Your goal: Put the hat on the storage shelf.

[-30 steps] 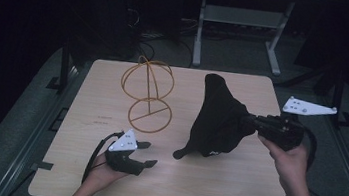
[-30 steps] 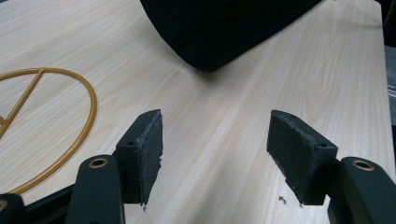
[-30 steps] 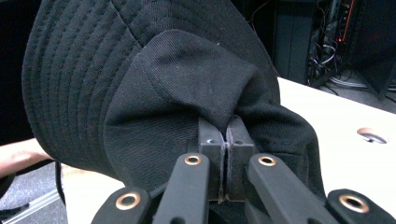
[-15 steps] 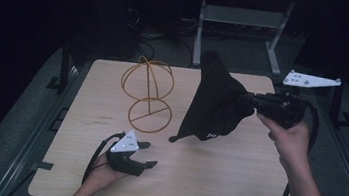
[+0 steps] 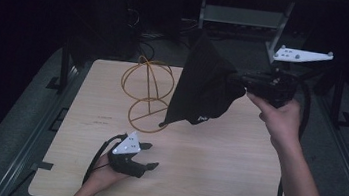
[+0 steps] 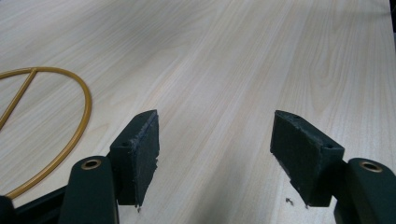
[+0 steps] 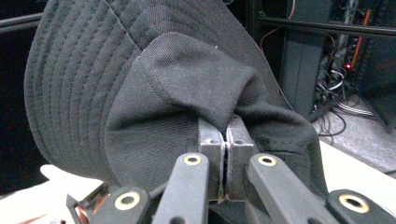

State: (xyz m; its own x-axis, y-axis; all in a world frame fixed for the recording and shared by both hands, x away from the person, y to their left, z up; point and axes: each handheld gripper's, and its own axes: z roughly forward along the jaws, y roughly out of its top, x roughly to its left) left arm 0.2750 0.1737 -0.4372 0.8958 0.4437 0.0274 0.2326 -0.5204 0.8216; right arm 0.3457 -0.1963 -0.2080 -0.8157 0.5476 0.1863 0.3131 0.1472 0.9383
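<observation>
A black bucket hat hangs in the air over the back of the wooden table, clear of its top. My right gripper is shut on a fold of the hat's cloth; in the right gripper view the hat bulges above the right gripper, whose jaws pinch together on it. A gold wire stand rises left of the hat, its base ring lying flat. My left gripper rests near the front edge; the left gripper is open, its jaws having just widened with nothing between them.
Behind the table stand a metal frame and loose cables on a dark floor. Dark rails run along both sides of the table. Bare wood stretches between the left gripper and the hat.
The right hand has lifted the hat off the table and carried it up and toward the back. The left hand has kept its place.
</observation>
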